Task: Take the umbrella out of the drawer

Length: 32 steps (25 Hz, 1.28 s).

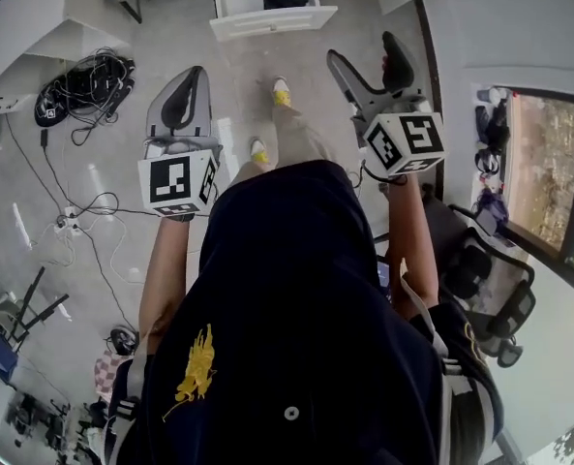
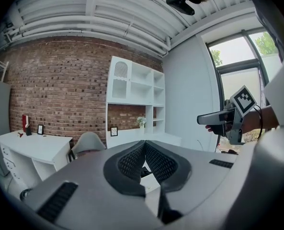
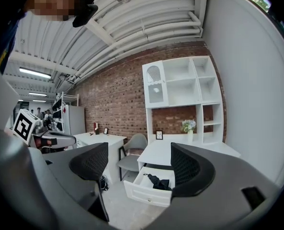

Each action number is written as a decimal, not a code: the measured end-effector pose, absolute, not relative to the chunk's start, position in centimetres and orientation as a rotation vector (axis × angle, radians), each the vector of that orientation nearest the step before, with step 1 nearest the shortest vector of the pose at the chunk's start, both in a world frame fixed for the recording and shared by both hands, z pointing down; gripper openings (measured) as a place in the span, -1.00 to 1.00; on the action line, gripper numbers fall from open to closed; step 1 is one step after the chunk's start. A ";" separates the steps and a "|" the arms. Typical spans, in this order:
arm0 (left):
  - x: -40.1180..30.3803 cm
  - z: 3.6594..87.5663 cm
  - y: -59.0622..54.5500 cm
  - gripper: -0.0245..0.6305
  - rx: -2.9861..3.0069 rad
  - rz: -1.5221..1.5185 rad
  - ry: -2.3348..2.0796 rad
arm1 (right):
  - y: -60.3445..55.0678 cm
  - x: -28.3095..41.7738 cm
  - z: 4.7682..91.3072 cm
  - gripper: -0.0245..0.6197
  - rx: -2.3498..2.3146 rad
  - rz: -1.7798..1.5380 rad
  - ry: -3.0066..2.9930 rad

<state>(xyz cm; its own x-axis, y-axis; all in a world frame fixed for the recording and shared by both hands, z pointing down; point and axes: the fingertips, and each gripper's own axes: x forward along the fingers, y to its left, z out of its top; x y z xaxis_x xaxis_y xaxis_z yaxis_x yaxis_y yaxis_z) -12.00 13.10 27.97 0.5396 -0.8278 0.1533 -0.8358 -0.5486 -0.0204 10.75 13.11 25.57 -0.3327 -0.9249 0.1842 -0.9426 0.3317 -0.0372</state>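
Black umbrella inside open drawer

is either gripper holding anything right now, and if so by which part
Nothing is held. The left gripper has its jaws together on nothing; the right gripper has them apart and empty. The umbrella lies in the open drawer, untouched.

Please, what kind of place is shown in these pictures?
Probably an office or studio room: a brick wall, a white shelf unit, a desk with an open drawer, and loose cables on the floor.
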 end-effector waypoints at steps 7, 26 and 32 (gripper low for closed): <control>-8.7 28.8 9.1 -0.87 2.684 0.241 -1.457 | 8.0 13.5 24.8 0.37 1.654 0.155 -2.476; -2.9 29.4 -6.5 -0.87 2.646 0.328 -1.483 | -8.0 15.2 27.7 0.37 1.486 0.267 -2.547; -1.3 30.5 -10.1 -0.87 2.605 0.375 -1.526 | -11.7 16.9 29.6 0.37 1.414 0.291 -2.559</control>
